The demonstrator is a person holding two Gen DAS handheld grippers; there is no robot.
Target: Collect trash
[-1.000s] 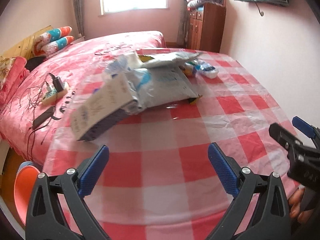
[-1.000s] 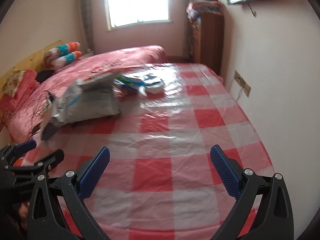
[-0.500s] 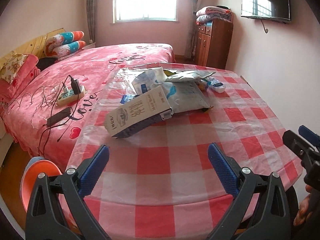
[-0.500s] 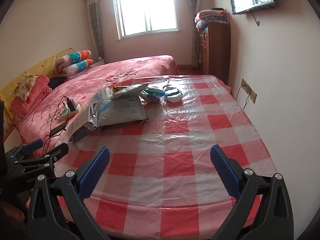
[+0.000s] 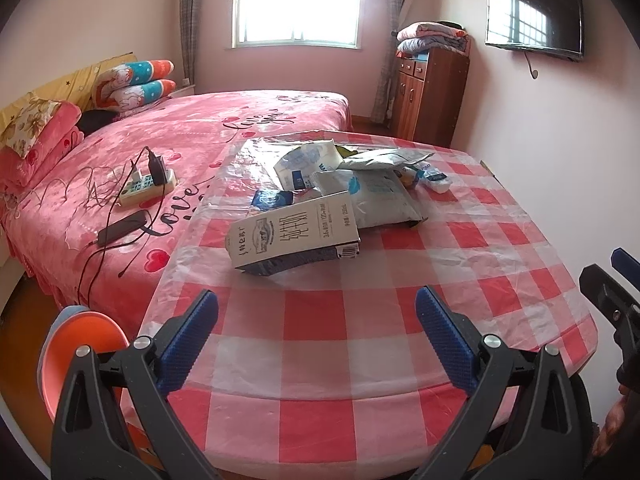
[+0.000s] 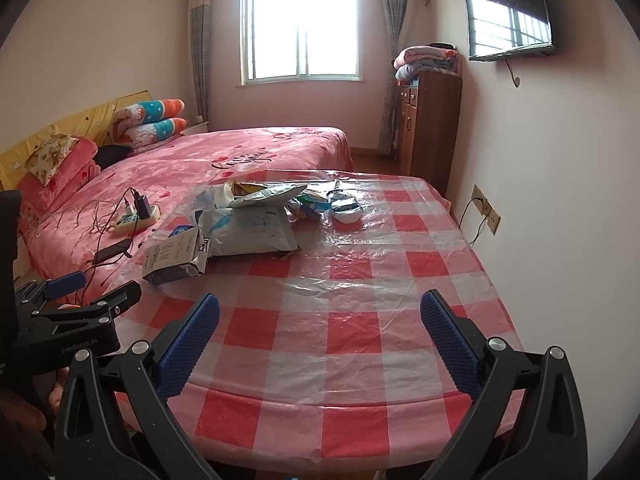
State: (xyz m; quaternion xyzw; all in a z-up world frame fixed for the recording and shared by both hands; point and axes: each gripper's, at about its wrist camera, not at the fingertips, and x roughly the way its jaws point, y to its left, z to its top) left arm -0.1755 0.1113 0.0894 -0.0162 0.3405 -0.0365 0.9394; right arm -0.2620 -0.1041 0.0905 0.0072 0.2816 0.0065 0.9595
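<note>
Trash [image 5: 340, 196] lies heaped on the far left part of the checked table [image 5: 400, 320]: a grey mailer bag [image 5: 380, 196], a milk carton [image 5: 294, 236], perhaps a small bottle [image 5: 434, 176]. Left gripper [image 5: 316, 336] and right gripper [image 6: 320, 336] hover spread wide, empty.

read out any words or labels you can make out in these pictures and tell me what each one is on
"love": bedspread, black script beside the phone.
"love you": same bedspread, farther back, roughly legible.
"GenRobot.AI": left gripper body, small, likely reading.
Milk carton: large Chinese characters and small print, too blurred to read.
Bags: print unreadable.
</note>
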